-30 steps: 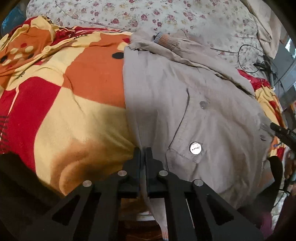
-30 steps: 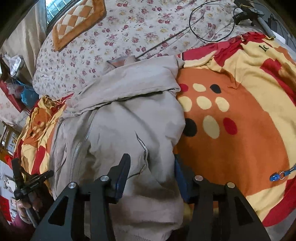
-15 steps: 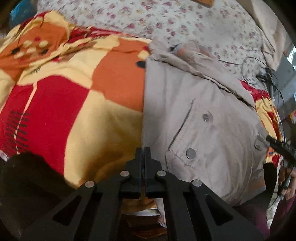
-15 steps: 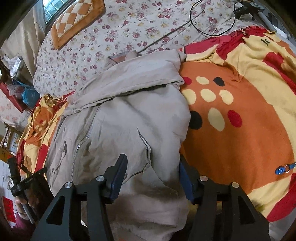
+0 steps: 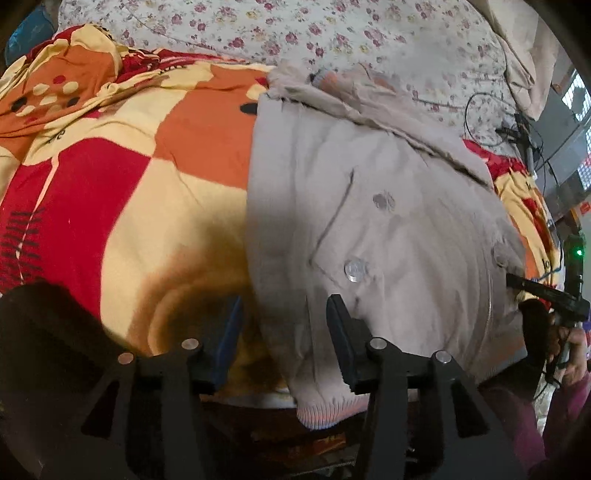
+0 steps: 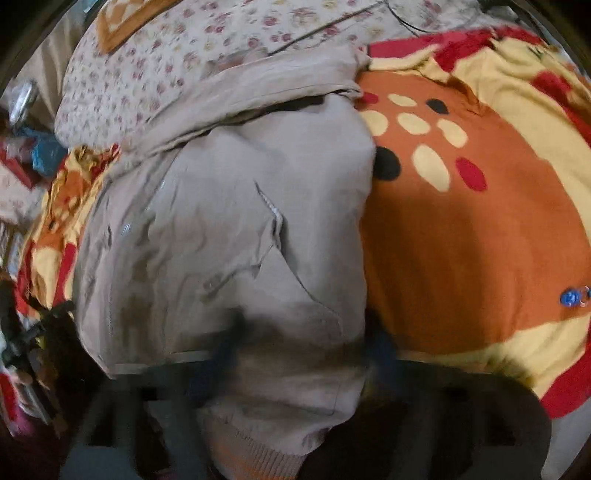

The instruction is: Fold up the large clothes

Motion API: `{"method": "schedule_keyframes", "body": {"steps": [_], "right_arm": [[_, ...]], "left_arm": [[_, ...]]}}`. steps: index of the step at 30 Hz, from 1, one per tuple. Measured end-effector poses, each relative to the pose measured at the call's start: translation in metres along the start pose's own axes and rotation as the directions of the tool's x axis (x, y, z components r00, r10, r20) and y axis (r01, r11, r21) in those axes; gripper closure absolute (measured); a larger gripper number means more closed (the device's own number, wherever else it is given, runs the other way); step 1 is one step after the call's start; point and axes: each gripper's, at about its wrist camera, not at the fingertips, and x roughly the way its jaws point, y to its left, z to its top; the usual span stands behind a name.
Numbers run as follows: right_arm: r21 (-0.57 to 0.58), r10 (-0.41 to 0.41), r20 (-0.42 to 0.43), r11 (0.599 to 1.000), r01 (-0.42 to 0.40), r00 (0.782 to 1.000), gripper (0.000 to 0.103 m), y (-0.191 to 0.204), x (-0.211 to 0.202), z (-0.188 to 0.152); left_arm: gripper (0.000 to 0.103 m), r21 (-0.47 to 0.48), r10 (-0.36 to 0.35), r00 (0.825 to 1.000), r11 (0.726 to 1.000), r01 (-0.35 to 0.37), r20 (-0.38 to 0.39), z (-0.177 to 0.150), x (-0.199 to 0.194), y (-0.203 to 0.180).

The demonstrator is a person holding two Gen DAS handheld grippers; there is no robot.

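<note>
A beige jacket (image 5: 388,221) lies spread on the bed, collar away from me, ribbed hem hanging over the near edge. My left gripper (image 5: 284,306) is opening. The jacket's left edge lies between its two fingers, and the pads stand clear of the cloth. In the right wrist view the jacket (image 6: 240,221) fills the middle. There my right gripper (image 6: 303,347) is smeared by motion blur at the lower right corner of the hem. It is shut, with the jacket cloth between its fingers.
An orange, red and yellow blanket (image 5: 147,184) covers the bed under the jacket, over a floral sheet (image 5: 332,33). A black cable (image 5: 480,110) lies at the far right. A hand holding the other gripper (image 5: 546,295) shows at the jacket's right side.
The left jaws, shut on the jacket's edge before, now stand apart and have let it go. The right gripper has dropped toward the hem, and its view has blurred.
</note>
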Motion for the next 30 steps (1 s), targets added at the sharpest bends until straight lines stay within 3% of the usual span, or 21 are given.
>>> {"method": "schedule_keyframes", "body": {"steps": [3, 5, 6, 9, 11, 14, 21, 30], "right_arm": [[-0.042, -0.038, 0.005, 0.998, 0.038, 0.999, 0.098, 0.001, -0.008, -0.004], [-0.034, -0.035, 0.003, 0.999, 0.035, 0.999, 0.091, -0.001, -0.015, -0.008], [-0.017, -0.025, -0.001, 1.0, 0.025, 1.0, 0.083, -0.004, -0.02, -0.013], [0.042, 0.098, -0.049, 0.994, -0.096, 0.994, 0.029, -0.011, -0.023, -0.025], [0.045, 0.143, -0.089, 0.989, -0.139, 0.986, 0.029, -0.008, -0.024, -0.036], [-0.008, 0.114, -0.144, 0.993, -0.116, 0.983, 0.022, 0.003, -0.019, -0.047], [-0.061, 0.124, -0.271, 0.988, -0.145, 0.955, 0.021, 0.012, 0.01, -0.06], [0.038, 0.17, -0.27, 0.985, -0.166, 0.948, 0.02, -0.003, 0.02, -0.068]], "left_arm": [[0.045, -0.004, -0.014, 0.999, 1.0, 0.014, -0.029, -0.011, 0.001, -0.002], [0.042, -0.011, -0.033, 0.998, 0.999, 0.032, -0.062, -0.02, 0.006, -0.002], [0.042, -0.022, -0.047, 0.996, 0.999, 0.045, -0.081, -0.025, 0.01, -0.001], [0.04, -0.04, -0.066, 0.986, 0.997, 0.06, -0.151, -0.035, 0.023, -0.002], [0.038, -0.041, -0.076, 0.983, 0.997, 0.07, -0.168, -0.038, 0.028, -0.003], [0.032, -0.051, -0.099, 0.981, 0.994, 0.092, -0.169, -0.038, 0.031, -0.004], [0.024, -0.027, -0.134, 0.962, 0.991, 0.131, -0.238, -0.049, 0.047, -0.013], [0.024, -0.078, -0.189, 0.951, 0.981, 0.176, -0.244, -0.048, 0.065, -0.014]]}}
